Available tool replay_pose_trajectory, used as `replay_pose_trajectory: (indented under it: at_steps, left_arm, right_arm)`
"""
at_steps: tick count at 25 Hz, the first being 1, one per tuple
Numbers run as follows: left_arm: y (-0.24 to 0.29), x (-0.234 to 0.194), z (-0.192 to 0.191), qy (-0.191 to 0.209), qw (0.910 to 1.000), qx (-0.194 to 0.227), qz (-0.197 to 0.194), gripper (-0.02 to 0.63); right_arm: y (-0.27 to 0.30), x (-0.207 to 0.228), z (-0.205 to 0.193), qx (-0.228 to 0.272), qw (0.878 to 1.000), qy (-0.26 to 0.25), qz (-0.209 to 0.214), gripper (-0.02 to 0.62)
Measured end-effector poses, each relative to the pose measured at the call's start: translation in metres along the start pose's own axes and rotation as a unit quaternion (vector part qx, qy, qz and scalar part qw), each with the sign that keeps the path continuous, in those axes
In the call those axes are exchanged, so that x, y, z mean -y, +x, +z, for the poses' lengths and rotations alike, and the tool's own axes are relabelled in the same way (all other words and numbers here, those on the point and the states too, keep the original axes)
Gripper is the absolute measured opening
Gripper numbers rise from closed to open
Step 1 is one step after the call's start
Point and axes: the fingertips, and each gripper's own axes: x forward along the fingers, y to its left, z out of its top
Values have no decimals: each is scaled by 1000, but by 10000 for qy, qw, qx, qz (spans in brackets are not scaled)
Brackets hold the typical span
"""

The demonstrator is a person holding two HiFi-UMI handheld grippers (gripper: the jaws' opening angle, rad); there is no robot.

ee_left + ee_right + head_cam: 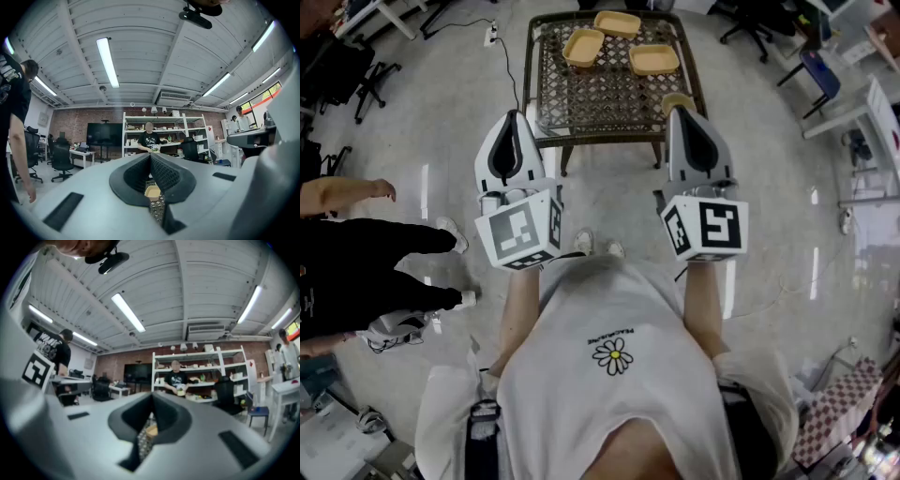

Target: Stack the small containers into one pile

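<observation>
Progress: none yet visible. Four small containers lie singly on the bench (605, 98), none resting in another: the left container (583, 47), the far container (618, 23), the right container (654, 59), and a fourth container (678, 99) at the near right corner, partly hidden behind a gripper tip. The left hand-held gripper (514, 117) and the right hand-held gripper (681, 112) are held level in front of the person, short of the bench, each with jaws fully together and nothing between them. The whole task appears to remain: every container has yet to be picked up and gathered into one pile.
</observation>
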Motion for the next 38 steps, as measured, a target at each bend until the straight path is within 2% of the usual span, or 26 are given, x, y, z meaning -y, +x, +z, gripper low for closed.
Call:
replay_pose_trajectory:
  at_steps: [10, 18, 28, 38]
  left_arm:
    - [2, 3, -5, -39, 10000, -36, 34, 26]
    - [-3, 12, -4, -52, 9999, -60, 86, 26]
    - [-15, 26, -5, -200, 9992, 148, 302, 28]
    - [30, 19, -8, -350, 9986, 329, 228, 28]
  right_arm:
    - [0, 5, -7, -41, 10000, 22, 47, 31]
    - [-8, 16, -9, -6, 9993, 360, 128, 31]
    - [-17, 31, -23, -19, 9981, 438, 426, 32]
    - [12, 48, -14, 233, 9981, 394, 402, 32]
